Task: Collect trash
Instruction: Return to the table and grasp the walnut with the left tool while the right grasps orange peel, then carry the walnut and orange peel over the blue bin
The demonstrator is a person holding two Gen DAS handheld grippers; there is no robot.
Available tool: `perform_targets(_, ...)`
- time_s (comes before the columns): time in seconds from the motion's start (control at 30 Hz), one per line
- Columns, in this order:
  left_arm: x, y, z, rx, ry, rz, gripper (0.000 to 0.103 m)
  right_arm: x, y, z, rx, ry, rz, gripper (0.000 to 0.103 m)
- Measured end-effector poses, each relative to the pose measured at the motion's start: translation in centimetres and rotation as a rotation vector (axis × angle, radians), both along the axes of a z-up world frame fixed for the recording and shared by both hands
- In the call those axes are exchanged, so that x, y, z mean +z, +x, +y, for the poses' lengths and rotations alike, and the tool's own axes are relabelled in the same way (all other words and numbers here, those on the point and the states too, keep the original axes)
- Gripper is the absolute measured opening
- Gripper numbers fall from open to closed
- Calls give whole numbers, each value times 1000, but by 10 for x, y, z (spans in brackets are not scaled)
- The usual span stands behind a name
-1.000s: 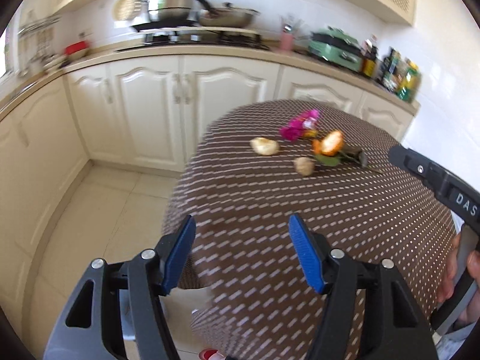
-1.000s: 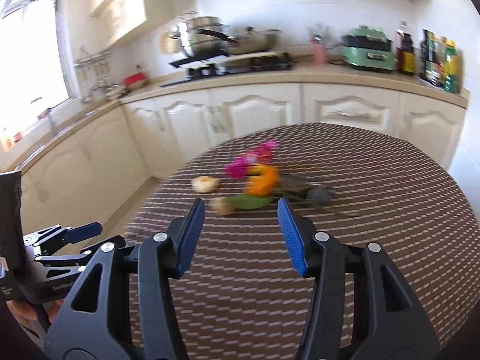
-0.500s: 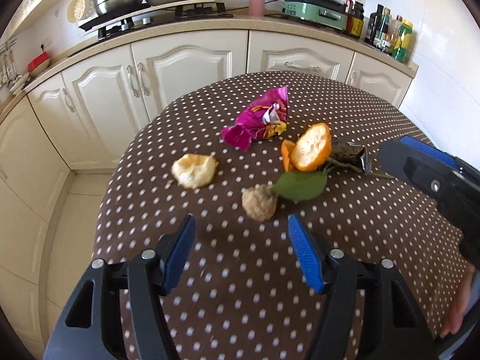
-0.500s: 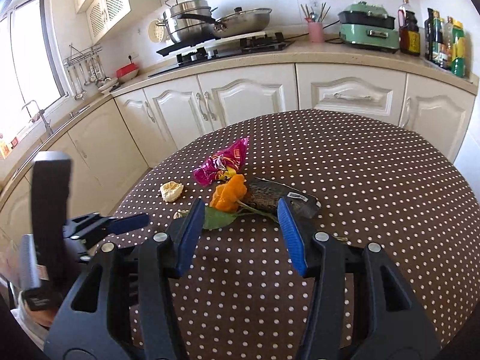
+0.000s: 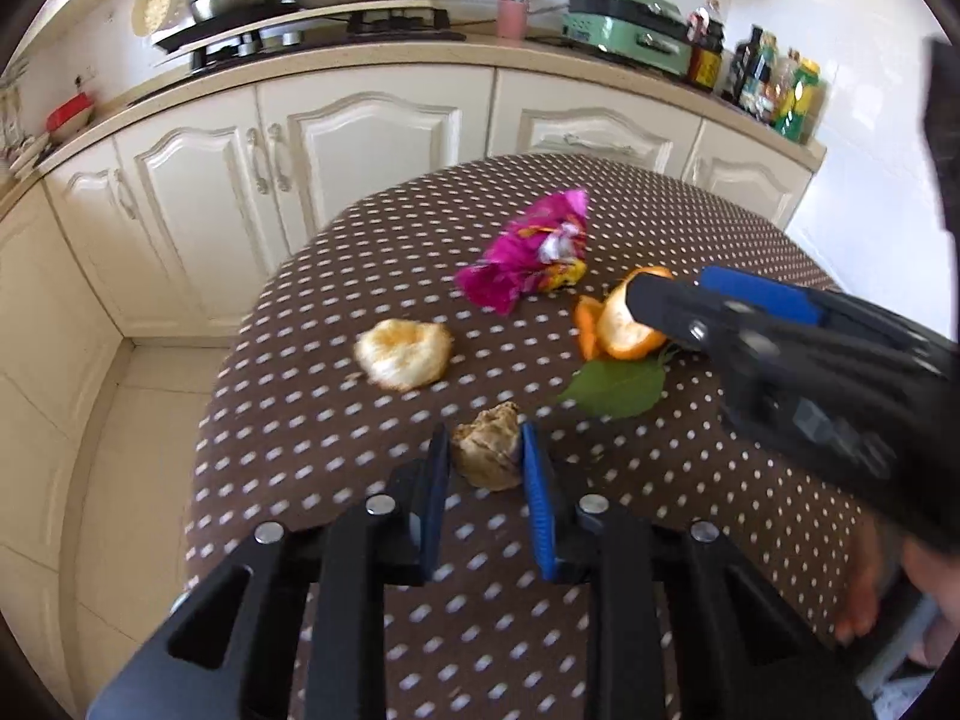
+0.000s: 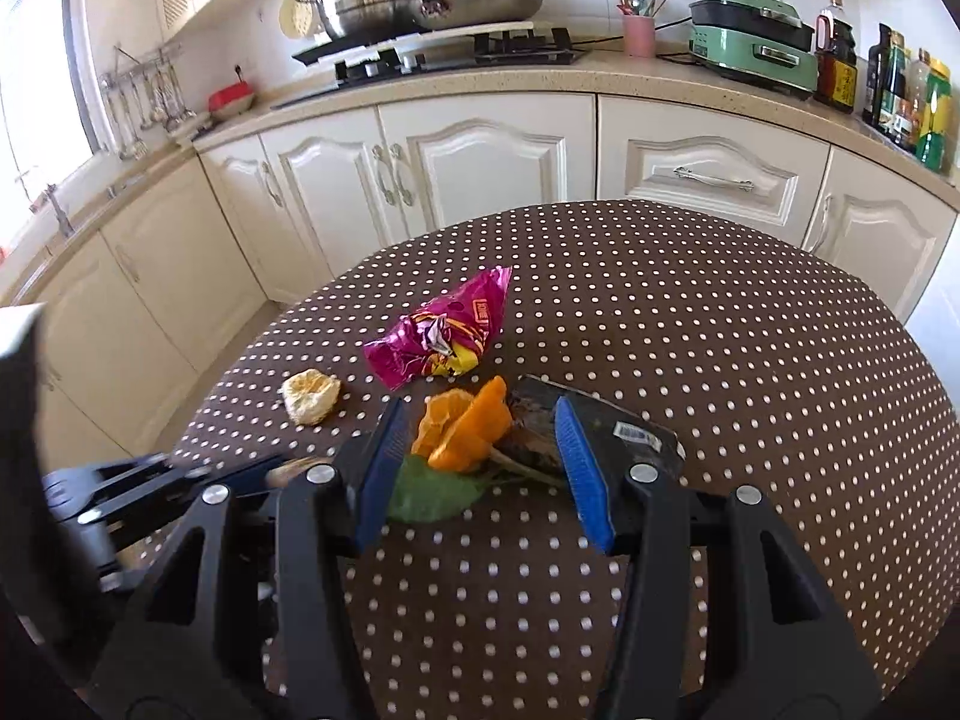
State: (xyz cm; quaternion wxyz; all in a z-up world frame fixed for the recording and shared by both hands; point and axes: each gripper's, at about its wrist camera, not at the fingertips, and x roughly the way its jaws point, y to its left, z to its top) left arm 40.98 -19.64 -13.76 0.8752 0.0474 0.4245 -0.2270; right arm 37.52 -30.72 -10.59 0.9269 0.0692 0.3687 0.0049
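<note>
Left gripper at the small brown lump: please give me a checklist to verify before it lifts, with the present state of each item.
1. Brown lump sits between the left gripper fingers: ok.
2. Fingers fully clamped: not ok, still closing.
3. Green leaf outside the grip: ok.
4. Right gripper clear of the left: ok; it straddles the orange peel, open.
5. Tablecloth not pinched: cannot tell.
6. Trash container in sight: not ok, none visible.
</note>
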Motion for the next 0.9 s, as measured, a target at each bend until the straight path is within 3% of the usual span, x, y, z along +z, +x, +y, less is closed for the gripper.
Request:
perform_targets(0.1, 5, -8, 22, 23, -21, -14, 23, -9, 14, 3, -22, -14, 43, 41)
perform_targets(0.13, 7, -9, 27, 28, -25, -16, 23, -12, 17, 4, -18, -8, 55, 30)
perform_targets(0.17, 8, -12, 33, 32, -29, -20, 23, -15, 19, 6, -7, -10, 65, 25)
perform_targets(0.33, 18, -27, 67, 69, -65, -35, 23, -10, 5, 15, -8, -50, 16, 15)
perform_targets(0.9, 42, -99, 184, 182, -160, -93, 23, 81, -73, 67, 31, -11, -210, 15)
